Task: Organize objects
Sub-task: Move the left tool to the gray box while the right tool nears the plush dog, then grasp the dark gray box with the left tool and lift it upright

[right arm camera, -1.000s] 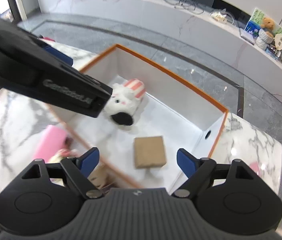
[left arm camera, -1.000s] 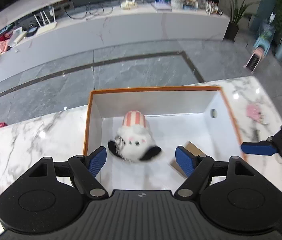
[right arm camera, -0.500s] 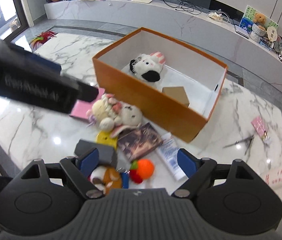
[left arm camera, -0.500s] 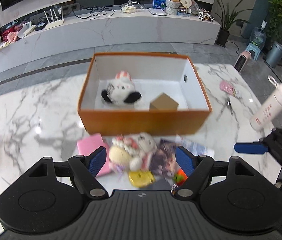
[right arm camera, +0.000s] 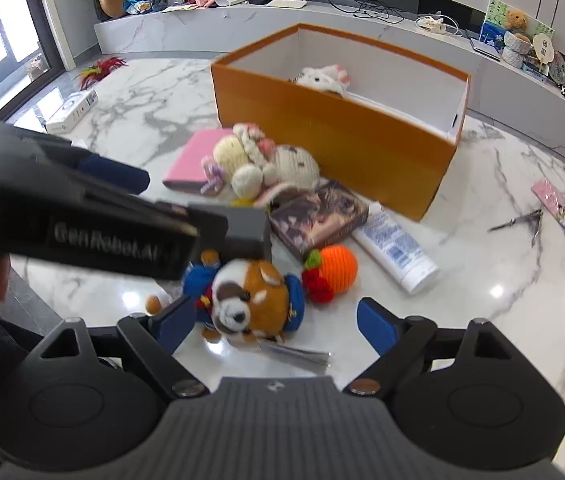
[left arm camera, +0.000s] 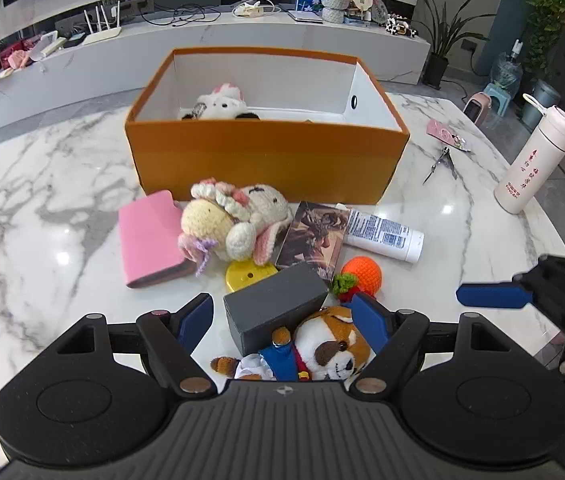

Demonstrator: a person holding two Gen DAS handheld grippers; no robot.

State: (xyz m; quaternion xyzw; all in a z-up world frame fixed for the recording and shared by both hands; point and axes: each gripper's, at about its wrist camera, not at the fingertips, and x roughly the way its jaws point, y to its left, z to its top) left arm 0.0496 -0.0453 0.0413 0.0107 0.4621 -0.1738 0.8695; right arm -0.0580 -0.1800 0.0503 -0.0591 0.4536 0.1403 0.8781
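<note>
Orange cardboard forms the open box (left arm camera: pixel 266 160) that we see standing on the marble table (left arm camera: pixel 42 184), with a white plush toy (left arm camera: pixel 218 102) lying inside it against the far-left part of its white interior.

In front of the box, we observe the loose objects grouped together on the table:
- a pink notebook (left arm camera: pixel 146 236), lying flat at the left of the group;
- a crocheted doll (left arm camera: pixel 230 220), resting against the notebook's right edge;
- a yellow disc (left arm camera: pixel 244 274), partly under the doll;
- a picture box (left arm camera: pixel 314 236), just right of the doll;
- a white tube (left arm camera: pixel 382 234), its end touching the picture box;
- an orange knitted fruit (left arm camera: pixel 360 274), near the tube;
- a grey box (left arm camera: pixel 276 308), tilted and nearest to us;
- a red panda plush (left arm camera: pixel 322 350), touching the grey box.

We hold the left gripper (left arm camera: pixel 282 320) low over the grey box and the red panda plush, its jaws spread wide, with both items between the blue pads and no pad contact visible.

We hold the right gripper (right arm camera: pixel 278 320) close above the red panda plush, its jaws likewise released and grasping nothing.

At the right side of the table we note a white bottle (left arm camera: pixel 534 160) standing upright, scissors (left arm camera: pixel 440 162) lying flat, and a small pink packet (left arm camera: pixel 444 136) beyond them.
</note>
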